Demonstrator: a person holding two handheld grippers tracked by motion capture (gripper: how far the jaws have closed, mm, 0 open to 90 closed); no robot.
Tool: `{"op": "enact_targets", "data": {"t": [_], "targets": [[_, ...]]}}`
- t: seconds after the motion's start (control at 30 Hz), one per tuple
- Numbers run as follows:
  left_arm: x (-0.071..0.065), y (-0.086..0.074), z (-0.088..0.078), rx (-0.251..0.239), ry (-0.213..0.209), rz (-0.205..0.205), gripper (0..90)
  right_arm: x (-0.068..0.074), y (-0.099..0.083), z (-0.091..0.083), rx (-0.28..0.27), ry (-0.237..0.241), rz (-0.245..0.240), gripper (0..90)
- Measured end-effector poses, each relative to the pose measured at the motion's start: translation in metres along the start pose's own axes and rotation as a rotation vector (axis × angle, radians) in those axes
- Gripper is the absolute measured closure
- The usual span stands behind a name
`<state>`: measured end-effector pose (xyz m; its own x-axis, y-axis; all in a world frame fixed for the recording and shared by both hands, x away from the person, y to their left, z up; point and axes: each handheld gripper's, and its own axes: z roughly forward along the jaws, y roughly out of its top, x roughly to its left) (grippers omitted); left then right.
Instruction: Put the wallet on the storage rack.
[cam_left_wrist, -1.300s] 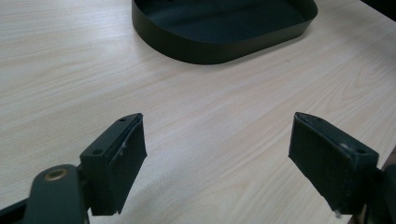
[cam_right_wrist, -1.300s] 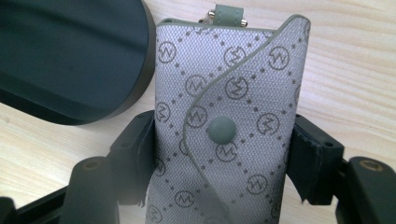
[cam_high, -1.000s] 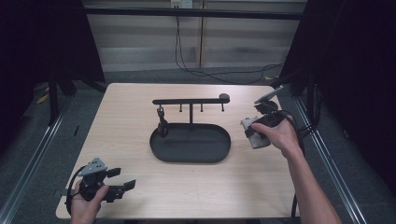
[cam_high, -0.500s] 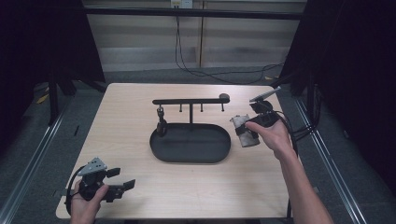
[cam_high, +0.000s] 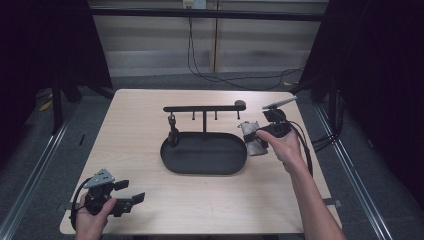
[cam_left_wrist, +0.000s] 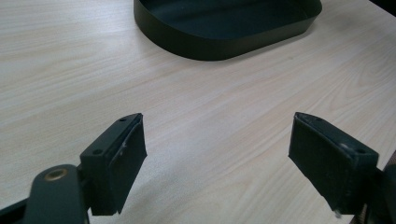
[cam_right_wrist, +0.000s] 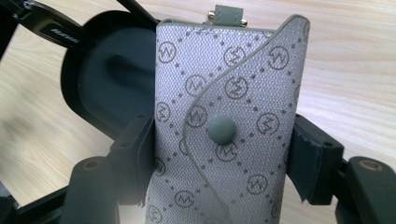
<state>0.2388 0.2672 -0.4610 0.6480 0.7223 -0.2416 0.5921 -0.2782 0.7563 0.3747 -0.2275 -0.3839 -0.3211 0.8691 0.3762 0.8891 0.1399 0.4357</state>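
Observation:
A grey patterned pouch (cam_right_wrist: 229, 126) with a round snap button sits clamped between the jaws of my right gripper (cam_right_wrist: 222, 158), small loop end up. In the high view that pouch (cam_high: 252, 138) hangs just right of the black oval tray (cam_high: 204, 167), held by the right gripper (cam_high: 260, 137). A black stand with a horizontal bar (cam_high: 205, 108) and small hooks rises from the tray's back. My left gripper (cam_high: 131, 192) rests open near the table's front left corner; its jaws (cam_left_wrist: 215, 158) are spread wide over bare wood, facing the tray (cam_left_wrist: 224, 44).
The wooden table (cam_high: 140, 135) has edges close to my left hand at front and left. Cables (cam_high: 305, 145) trail off the right side. A metal rail (cam_high: 35, 165) runs along the floor at the left.
My right gripper has carried the pouch left and slightly toward the front, closer to the tray's right end. The left gripper has stayed put.

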Motion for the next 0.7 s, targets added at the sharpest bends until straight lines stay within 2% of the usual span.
{"op": "enact_targets", "data": {"t": [0.3, 0.7], "targets": [[0.0, 0.0, 0.0, 0.001, 0.0, -0.001, 18.7, 0.006, 0.0, 0.018, -0.012, 0.044, -0.002, 32.8], [0.0, 0.0, -0.001, -0.002, 0.0, 0.001, 18.7, 0.013, -0.002, 0.039, -0.025, 0.05, -0.001, 32.8]]}}
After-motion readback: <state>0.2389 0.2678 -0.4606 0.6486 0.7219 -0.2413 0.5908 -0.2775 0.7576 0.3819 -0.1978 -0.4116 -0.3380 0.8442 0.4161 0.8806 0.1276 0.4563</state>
